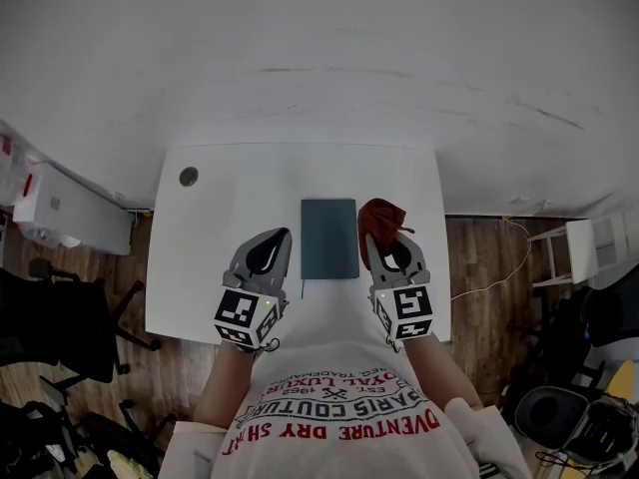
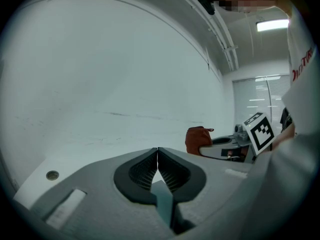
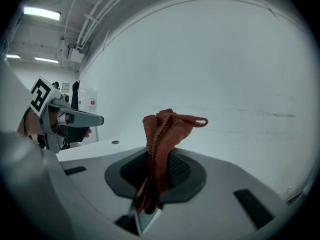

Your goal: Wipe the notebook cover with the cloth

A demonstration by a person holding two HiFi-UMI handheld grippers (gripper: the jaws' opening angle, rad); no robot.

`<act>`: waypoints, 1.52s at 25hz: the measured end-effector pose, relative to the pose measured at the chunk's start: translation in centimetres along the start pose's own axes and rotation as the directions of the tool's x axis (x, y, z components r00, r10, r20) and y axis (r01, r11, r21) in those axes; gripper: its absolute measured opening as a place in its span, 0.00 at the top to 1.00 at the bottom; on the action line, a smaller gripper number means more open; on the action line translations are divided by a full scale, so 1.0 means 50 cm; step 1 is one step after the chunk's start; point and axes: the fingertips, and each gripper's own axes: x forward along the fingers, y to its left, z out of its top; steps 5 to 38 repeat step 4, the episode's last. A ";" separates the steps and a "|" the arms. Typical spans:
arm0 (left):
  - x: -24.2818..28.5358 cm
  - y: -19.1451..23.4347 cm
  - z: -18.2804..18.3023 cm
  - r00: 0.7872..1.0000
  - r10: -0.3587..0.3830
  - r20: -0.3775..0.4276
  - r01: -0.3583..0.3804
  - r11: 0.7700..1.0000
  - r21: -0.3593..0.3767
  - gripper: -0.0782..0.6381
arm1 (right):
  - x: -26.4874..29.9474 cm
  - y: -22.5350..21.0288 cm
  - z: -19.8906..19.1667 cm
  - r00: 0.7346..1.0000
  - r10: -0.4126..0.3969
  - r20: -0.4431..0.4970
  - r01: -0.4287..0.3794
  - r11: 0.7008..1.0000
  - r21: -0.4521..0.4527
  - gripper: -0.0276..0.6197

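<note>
Lying flat on the white desk [image 1: 215, 238], mid-width and toward the near edge: the dark teal notebook [image 1: 329, 239], cover up and closed. Both grippers flank it.

Right hand-held gripper [image 1: 378, 239]: clenched on the rust-red cloth [image 3: 165, 134]. The cloth is bunched into a rope-like wad. Most of it stands out past the jaw tips and a short tail hangs behind them. It sits just right of the notebook's far right corner, probably off the desk surface, though the head view cannot settle that.

Left hand-held gripper [image 2: 158, 153]: jaws pressed together, nothing between them. It hovers near the notebook's left near side, apart from it.

Judgement: wiping not yet begun. To do it well, carry the wad left over the cover and tip the jaws down so only the cloth meets the surface. Stroke along the cover's length in overlapping passes. The left gripper could pin a near corner, as a light notebook may slide under the drag.

Poorly seen: the notebook's near edge runs close to the person's shirt. Any dirt on the cover is too small to tell. Small round disc [image 1: 189, 176] at the far left of the desk, purpose unclear.
</note>
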 end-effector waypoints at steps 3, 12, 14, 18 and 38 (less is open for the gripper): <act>-0.002 0.007 0.000 1.000 0.006 -0.004 -0.006 1.000 0.008 0.88 | 0.004 0.005 -0.001 1.000 0.001 -0.006 -0.001 1.000 0.003 0.85; -0.002 0.009 -0.001 1.000 0.008 -0.006 -0.008 1.000 0.011 0.88 | 0.005 0.007 -0.001 1.000 0.001 -0.008 -0.001 1.000 0.004 0.85; -0.002 0.009 -0.001 1.000 0.008 -0.006 -0.008 1.000 0.011 0.88 | 0.005 0.007 -0.001 1.000 0.001 -0.008 -0.001 1.000 0.004 0.85; -0.002 0.009 -0.001 1.000 0.008 -0.006 -0.008 1.000 0.011 0.88 | 0.005 0.007 -0.001 1.000 0.001 -0.008 -0.001 1.000 0.004 0.85; -0.002 0.009 -0.001 1.000 0.008 -0.006 -0.008 1.000 0.011 0.88 | 0.005 0.007 -0.001 1.000 0.001 -0.008 -0.001 1.000 0.004 0.85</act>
